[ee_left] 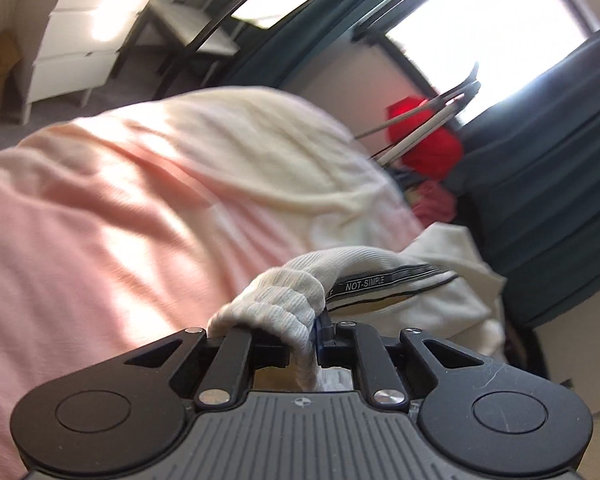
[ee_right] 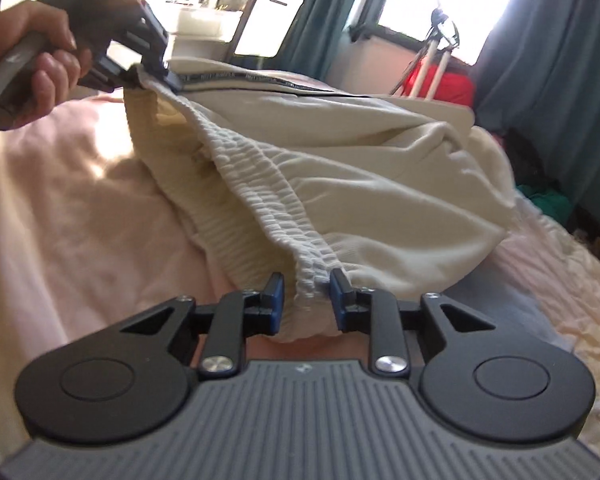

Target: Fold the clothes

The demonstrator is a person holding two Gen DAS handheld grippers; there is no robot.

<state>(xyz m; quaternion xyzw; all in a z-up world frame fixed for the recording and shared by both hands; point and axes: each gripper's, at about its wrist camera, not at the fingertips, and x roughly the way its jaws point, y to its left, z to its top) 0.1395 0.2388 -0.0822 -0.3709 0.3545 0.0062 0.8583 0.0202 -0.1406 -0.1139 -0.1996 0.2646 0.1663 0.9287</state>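
A cream garment with a ribbed elastic waistband (ee_right: 260, 184) and a black "NOT-SIMPLE" side tape (ee_left: 384, 280) hangs stretched between both grippers above the bed. My left gripper (ee_left: 308, 340) is shut on one end of the waistband (ee_left: 284, 300); it also shows in the right wrist view (ee_right: 156, 72), held by a hand. My right gripper (ee_right: 306, 300) has the other end of the waistband between its blue pads (ee_right: 276, 300), jaws partly closed and pinching the bunched fabric. The garment's body (ee_right: 380, 168) sags to the right.
The bed carries a pink blanket (ee_left: 80, 220) and a cream cover (ee_left: 240, 140). Teal curtains (ee_right: 560, 80) and a bright window (ee_left: 492, 32) stand behind. A tripod (ee_right: 436, 52), a red object (ee_left: 424, 140), a white dresser (ee_left: 76, 40) and a desk (ee_left: 196, 28) surround the bed.
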